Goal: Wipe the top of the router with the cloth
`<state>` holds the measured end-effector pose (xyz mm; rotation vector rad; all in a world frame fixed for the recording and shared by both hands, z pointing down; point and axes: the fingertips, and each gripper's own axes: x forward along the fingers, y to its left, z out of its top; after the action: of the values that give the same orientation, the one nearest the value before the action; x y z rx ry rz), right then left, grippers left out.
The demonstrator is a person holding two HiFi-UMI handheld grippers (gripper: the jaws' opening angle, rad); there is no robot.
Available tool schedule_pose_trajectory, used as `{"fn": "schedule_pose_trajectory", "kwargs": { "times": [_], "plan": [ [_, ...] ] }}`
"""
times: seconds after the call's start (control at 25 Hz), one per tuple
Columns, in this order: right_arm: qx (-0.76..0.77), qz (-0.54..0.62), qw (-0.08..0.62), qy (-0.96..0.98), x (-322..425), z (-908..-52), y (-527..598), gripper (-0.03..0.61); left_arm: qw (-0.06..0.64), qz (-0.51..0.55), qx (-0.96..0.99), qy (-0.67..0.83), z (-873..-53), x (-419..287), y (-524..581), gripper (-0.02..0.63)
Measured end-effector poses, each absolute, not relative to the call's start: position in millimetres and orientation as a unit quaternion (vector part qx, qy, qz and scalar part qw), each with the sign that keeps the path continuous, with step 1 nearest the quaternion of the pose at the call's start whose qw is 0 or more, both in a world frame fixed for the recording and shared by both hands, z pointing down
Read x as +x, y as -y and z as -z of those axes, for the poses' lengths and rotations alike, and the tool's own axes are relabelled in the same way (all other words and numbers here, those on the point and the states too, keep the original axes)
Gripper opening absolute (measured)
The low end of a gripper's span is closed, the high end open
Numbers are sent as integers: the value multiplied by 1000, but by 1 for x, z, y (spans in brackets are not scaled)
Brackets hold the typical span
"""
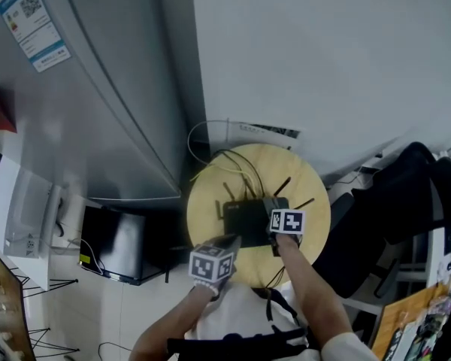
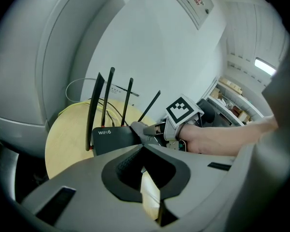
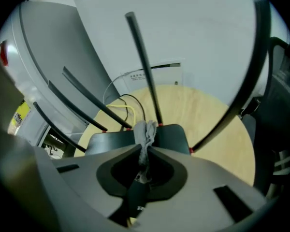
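One crumpled grey cloth (image 3: pixel 146 129), flat black router (image 3: pixel 172 136)

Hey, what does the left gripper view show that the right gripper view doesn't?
Only the left gripper view shows the right gripper from outside, with its marker cube and the person's hand. It also shows the WIFI6 print on the front of the router. Only the right gripper view looks along the cloth to where that gripper clamps it, with the router's top beyond. Both show the router, its black antennas and the round wooden table.
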<state>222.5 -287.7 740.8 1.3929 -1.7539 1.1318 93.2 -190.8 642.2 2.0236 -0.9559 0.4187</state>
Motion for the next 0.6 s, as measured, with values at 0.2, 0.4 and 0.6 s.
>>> {"fn": "schedule_pose_trajectory", "kwargs": {
  "times": [0.2, 0.4, 0.6],
  "plan": [
    [561, -414, 313, 645, 260, -742, 289, 40, 415, -172, 811, 373, -640, 106, 192, -2],
    [589, -376, 338, 630, 283, -743, 286, 40, 415, -175, 811, 374, -641, 109, 192, -2],
    [613, -322, 375, 616, 298, -735, 282, 40, 420, -167, 806, 383, -643, 103, 195, -2]
  ]
}}
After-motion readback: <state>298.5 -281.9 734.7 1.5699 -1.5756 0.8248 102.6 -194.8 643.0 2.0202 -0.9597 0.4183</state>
